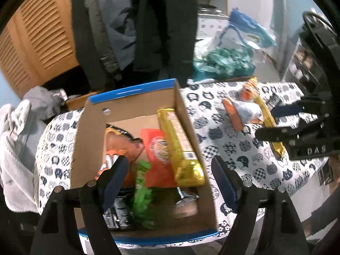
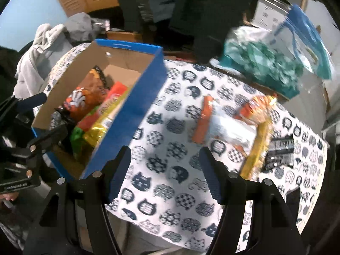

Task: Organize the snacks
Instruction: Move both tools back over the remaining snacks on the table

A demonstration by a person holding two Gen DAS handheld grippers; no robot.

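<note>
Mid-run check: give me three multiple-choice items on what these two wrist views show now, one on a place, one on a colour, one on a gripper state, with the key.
1. Where does the long gold packet lie?
A. Inside the cardboard box, against its right wall
B. On the tablecloth beside the box
C. In the left gripper

2. What colour is the outside of the box in the right wrist view?
A. Red
B. Blue
C. Green

3. How stands the right gripper?
A. Shut on an orange packet
B. Shut on nothing
C. Open, holding nothing

Key:
1 A: the packet leans along the inner wall, among other snacks.
2 B: the box side facing the tablecloth is plain blue.
3 C: its fingers stand wide apart over the cat-print cloth, and the orange packet lies on the cloth beyond them.
</note>
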